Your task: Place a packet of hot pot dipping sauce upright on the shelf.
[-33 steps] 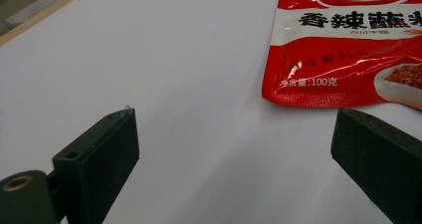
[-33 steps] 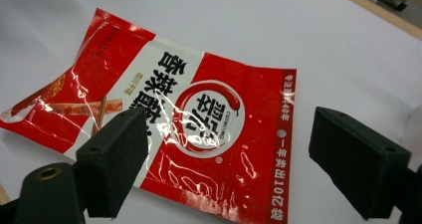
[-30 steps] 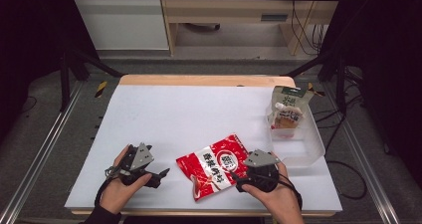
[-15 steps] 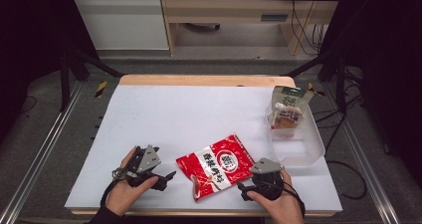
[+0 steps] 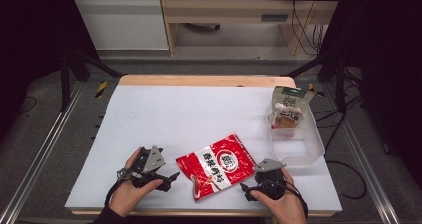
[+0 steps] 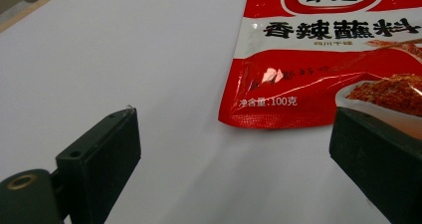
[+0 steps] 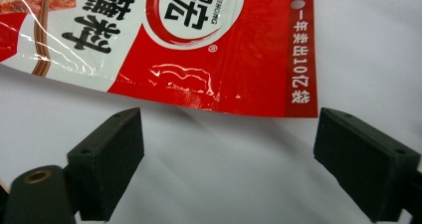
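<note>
Flat on the table, the red pouch (image 5: 218, 165) lies between both spread tools, left tool (image 5: 171, 176) and right tool (image 5: 244, 188).

Looking along our left tool (image 6: 234, 159), its two black jaws stand wide apart above the white table (image 6: 124, 59), just short of the flat red plastic seasoning pouch (image 6: 323, 59).

Overhead view; two close jaw-level views
</note>
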Demonstrator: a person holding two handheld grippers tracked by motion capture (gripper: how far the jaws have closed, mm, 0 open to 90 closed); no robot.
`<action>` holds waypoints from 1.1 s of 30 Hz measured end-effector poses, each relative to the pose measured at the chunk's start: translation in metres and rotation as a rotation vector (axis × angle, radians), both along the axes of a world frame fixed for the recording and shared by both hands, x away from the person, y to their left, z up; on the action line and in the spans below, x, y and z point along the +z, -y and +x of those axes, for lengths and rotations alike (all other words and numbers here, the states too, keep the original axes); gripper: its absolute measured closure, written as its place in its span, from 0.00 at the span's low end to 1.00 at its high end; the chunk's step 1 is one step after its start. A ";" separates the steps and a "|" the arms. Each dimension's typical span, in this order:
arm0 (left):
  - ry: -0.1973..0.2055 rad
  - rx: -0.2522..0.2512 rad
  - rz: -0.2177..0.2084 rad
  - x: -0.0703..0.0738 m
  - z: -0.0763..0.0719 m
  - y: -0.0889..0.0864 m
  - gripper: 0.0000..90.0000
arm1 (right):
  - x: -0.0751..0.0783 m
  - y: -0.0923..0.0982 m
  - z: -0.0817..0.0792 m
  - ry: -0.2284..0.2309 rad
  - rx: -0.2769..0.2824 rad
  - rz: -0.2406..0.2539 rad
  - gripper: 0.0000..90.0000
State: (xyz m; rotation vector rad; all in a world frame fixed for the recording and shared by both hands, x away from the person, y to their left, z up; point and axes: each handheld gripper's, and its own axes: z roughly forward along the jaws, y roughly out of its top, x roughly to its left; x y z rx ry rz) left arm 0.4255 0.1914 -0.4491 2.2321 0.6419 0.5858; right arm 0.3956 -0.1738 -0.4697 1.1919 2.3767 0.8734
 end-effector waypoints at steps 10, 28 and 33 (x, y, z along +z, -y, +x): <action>-0.004 0.001 -0.016 0.000 0.000 0.000 0.06 | -0.002 -0.001 0.004 -0.018 0.014 0.031 0.18; -0.006 0.010 -0.023 -0.001 0.002 -0.002 0.07 | 0.029 -0.023 0.021 0.020 0.092 0.168 0.40; -0.009 0.006 -0.019 0.000 0.003 -0.004 0.07 | 0.035 -0.032 0.032 0.023 0.110 0.103 0.64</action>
